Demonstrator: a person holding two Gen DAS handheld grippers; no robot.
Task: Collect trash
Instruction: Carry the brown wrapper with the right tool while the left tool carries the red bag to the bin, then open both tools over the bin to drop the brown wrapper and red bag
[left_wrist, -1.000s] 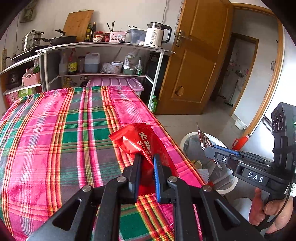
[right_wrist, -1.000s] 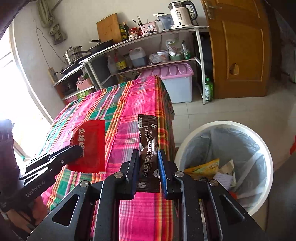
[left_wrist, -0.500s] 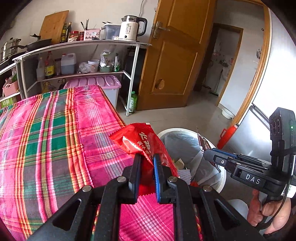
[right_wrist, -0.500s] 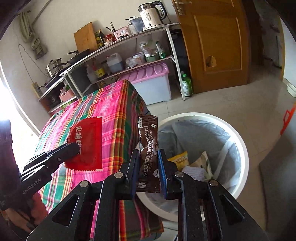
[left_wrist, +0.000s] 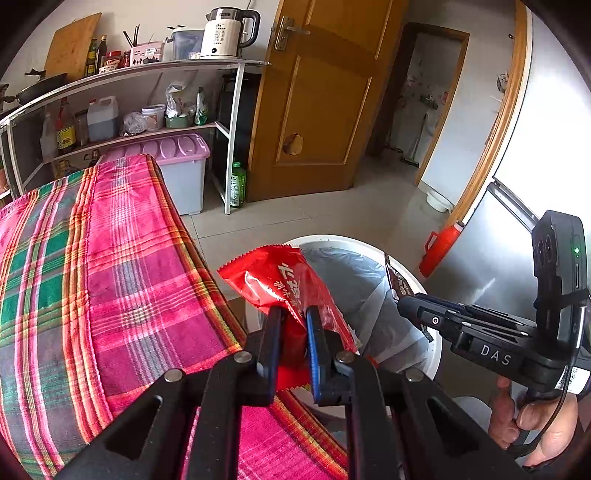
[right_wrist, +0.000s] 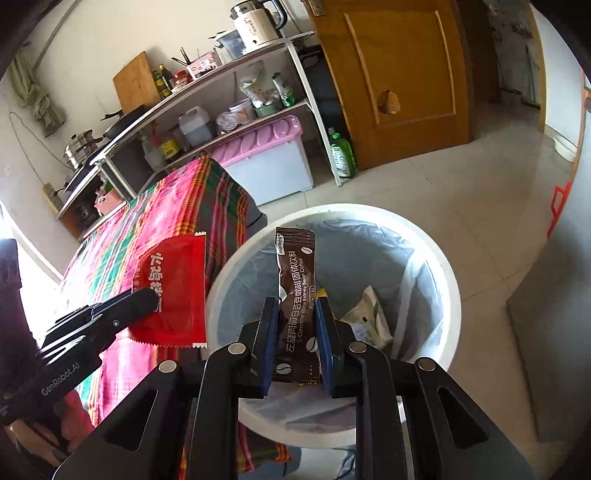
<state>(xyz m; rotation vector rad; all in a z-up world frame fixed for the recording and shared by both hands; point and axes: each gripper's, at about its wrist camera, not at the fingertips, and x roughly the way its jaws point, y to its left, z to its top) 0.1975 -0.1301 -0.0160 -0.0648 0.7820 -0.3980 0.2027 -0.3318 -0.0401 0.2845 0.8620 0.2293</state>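
We have carried the red wrapper (left_wrist: 280, 280) off the bench (left_wrist: 110, 280) toward the white bin (right_wrist: 448, 295); our brown coffee sachet (right_wrist: 297, 295) now hangs over the bin's opening at frame centre.

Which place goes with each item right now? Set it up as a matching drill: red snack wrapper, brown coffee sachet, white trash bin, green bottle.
Things:
1. red snack wrapper
2. brown coffee sachet
3. white trash bin
4. green bottle

Places:
A. on the floor beside the plaid-covered table
B. clamped in the right gripper
C. on the floor by the wooden door
D. clamped in the left gripper

Pairs: 1-D, 2-B, 3-A, 4-C
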